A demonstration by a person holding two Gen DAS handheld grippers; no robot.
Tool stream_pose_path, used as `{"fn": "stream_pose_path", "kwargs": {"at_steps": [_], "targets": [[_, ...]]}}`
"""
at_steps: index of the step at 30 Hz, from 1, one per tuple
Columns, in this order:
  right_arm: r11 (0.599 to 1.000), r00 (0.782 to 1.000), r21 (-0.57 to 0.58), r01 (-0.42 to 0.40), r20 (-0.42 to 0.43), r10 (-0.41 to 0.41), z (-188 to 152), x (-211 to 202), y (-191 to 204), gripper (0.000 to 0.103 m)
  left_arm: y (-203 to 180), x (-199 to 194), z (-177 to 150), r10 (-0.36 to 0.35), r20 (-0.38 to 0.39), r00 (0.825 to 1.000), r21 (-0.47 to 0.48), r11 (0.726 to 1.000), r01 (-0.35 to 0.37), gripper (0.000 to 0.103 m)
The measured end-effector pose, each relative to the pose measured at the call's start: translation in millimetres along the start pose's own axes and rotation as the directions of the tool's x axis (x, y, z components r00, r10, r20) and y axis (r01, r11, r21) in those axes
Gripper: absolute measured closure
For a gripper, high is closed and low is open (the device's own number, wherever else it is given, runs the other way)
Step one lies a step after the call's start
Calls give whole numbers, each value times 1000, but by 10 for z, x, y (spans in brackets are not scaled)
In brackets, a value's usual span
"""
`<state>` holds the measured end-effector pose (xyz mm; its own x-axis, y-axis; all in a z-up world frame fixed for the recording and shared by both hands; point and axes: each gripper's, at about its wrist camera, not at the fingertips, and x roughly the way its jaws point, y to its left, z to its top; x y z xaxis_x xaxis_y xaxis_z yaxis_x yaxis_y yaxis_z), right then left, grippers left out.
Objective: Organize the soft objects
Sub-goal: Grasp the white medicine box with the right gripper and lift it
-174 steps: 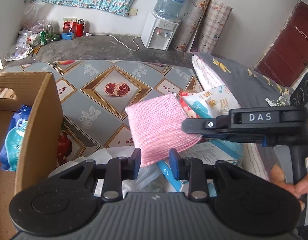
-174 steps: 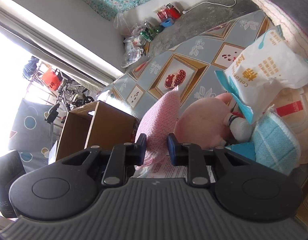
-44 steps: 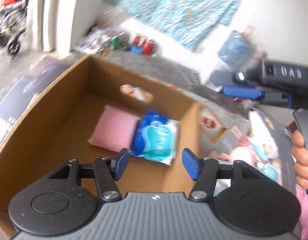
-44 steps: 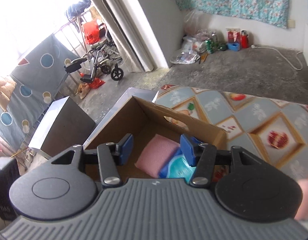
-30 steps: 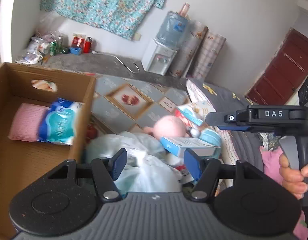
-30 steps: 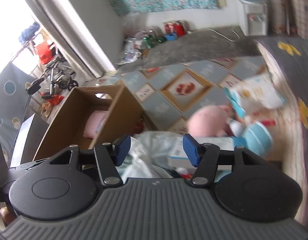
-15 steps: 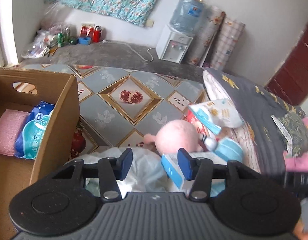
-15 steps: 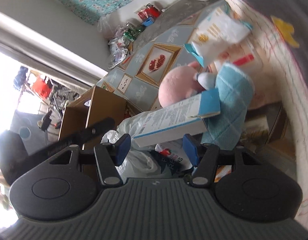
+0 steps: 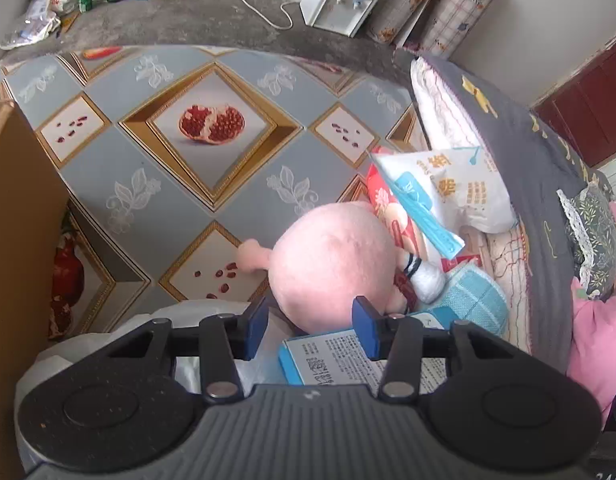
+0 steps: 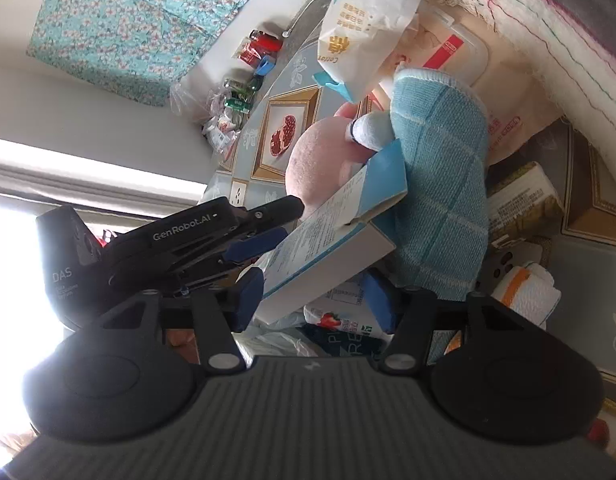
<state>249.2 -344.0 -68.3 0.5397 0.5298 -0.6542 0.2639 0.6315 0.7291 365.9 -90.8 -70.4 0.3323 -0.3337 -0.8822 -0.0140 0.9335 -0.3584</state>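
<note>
A round pink plush toy [image 9: 332, 264] lies on the pomegranate-print mat, among a blue cloth [image 9: 476, 300], a white snack bag [image 9: 456, 188] and a white-and-blue box [image 9: 348, 360]. My left gripper [image 9: 311, 330] points down at the plush. Its jaws are closing with the plush's near edge between them, and the pads are not pressing on it. My right gripper [image 10: 314, 300] is tilted on its side with its jaws closing. The box [image 10: 328, 248] stands between and just ahead of its fingers, ungripped. The left gripper [image 10: 280, 224] shows beside the plush [image 10: 320, 160] and the blue cloth [image 10: 440, 184].
The cardboard box [image 9: 20, 208] stands at the left edge. A white plastic bag [image 9: 188, 320] lies under my left fingers. A grey quilt [image 9: 528, 152] borders the pile on the right. A rolled white towel [image 10: 524, 292] and more packets lie near the blue cloth.
Both grippers have dropped closer to the pile. The left one has narrowed and now straddles the plush's edge. The right view has rolled, and the box sits between its fingers.
</note>
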Motion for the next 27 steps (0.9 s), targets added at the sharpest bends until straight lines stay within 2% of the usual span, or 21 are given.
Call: {"fn": "stream_pose_path", "kwargs": {"at_steps": [5, 12, 20, 24, 27], "targets": [[999, 999, 23, -35, 12, 35, -28, 108, -51, 67, 27, 2, -14, -49, -37, 998, -30, 998, 48, 61], [998, 996, -8, -68, 57, 68, 20, 6, -2, 70, 45, -196, -184, -119, -44, 992, -36, 992, 117, 62], [994, 993, 29, -103, 64, 101, 35, -145, -291, 78, -35, -451, -509, -196, -64, 979, 32, 980, 198, 61], [991, 992, 42, -127, 33, 125, 62, -109, -403, 78, -142, -491, -670, -215, -62, 975, 98, 971, 220, 57], [991, 991, 39, -128, 33, 127, 99, -68, -413, 78, -246, -501, -748, -203, -52, 978, 152, 966, 209, 56]]}}
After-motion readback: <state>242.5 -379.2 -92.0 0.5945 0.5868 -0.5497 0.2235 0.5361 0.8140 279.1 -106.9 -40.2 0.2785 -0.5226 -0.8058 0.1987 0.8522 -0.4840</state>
